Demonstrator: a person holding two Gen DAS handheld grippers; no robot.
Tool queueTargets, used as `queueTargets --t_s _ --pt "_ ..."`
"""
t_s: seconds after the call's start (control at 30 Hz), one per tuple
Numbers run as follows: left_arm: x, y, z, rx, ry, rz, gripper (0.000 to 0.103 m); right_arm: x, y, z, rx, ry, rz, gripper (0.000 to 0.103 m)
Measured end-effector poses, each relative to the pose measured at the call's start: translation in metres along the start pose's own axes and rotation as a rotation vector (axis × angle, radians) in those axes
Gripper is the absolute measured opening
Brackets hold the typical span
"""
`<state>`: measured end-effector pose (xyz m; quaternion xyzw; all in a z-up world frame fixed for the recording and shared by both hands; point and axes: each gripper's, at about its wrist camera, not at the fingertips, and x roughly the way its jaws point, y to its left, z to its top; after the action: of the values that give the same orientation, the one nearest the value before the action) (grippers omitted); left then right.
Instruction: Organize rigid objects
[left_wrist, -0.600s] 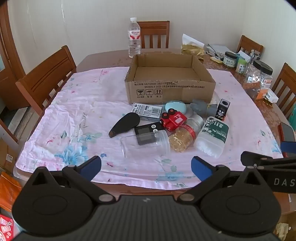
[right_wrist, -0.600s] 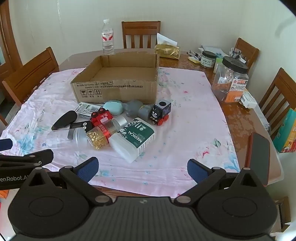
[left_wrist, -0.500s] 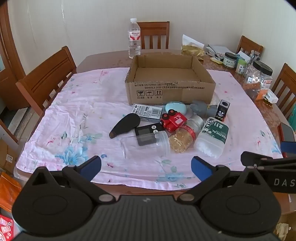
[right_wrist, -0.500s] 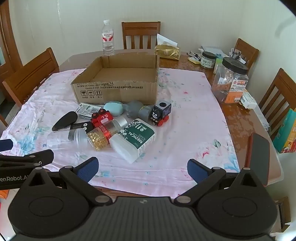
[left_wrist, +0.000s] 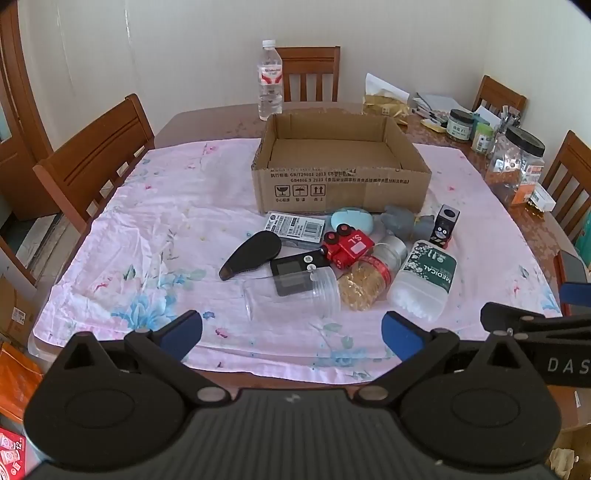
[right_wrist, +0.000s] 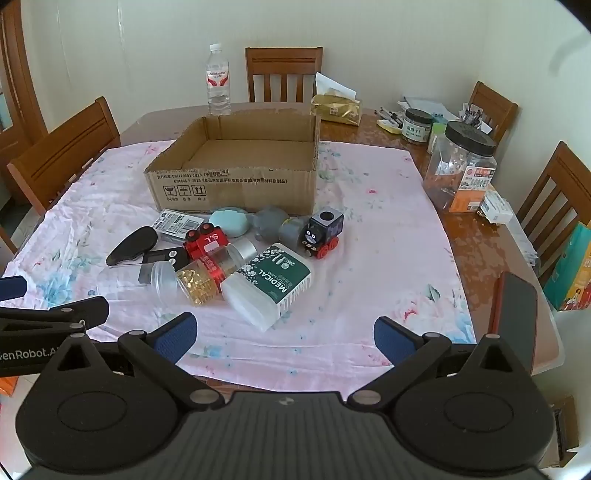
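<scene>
An open cardboard box (left_wrist: 343, 184) (right_wrist: 236, 181) stands mid-table on a pink floral cloth. In front of it lies a heap: a clear jar (left_wrist: 291, 291), a pill bottle with a red band (left_wrist: 369, 277) (right_wrist: 207, 275), a green-labelled cotton swab box (left_wrist: 424, 280) (right_wrist: 269, 284), a red toy car (left_wrist: 349, 245) (right_wrist: 205, 240), a black toy train (left_wrist: 445, 225) (right_wrist: 323, 230), a black case (left_wrist: 253, 253), a teal case (left_wrist: 351, 221) and grey lumps (right_wrist: 271, 223). My left gripper (left_wrist: 291, 334) and right gripper (right_wrist: 282, 334) hover open above the near table edge, both empty.
Wooden chairs ring the table. A water bottle (left_wrist: 270, 90) stands behind the box. At the right are a large black-lidded jar (right_wrist: 460, 166), small jars, a gold tissue pack (right_wrist: 334, 105) and a phone (right_wrist: 513, 314) at the table's edge.
</scene>
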<state>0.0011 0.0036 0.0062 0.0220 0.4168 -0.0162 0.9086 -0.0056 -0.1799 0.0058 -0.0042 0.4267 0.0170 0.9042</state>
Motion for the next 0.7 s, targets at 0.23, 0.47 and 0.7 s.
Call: queueTargets --t_s 0.23,0.47,0.7 --pt "0.0003 0.0001 0.0016 0.004 -0.001 0.000 0.102 0.0002 0.0002 0.0006 0.000 -0.002 -0.001 0.103" --pt "0.0010 -0.0004 0.0038 0.005 -0.003 0.000 0.102 0.0007 0.0003 0.0017 0.000 -0.002 -0.001 0.103" --pt "0.0028 -0.0047 0.0054 0.008 -0.005 0.001 0.102 0.0012 -0.0013 0.0010 0.002 -0.007 -0.002 0.103"
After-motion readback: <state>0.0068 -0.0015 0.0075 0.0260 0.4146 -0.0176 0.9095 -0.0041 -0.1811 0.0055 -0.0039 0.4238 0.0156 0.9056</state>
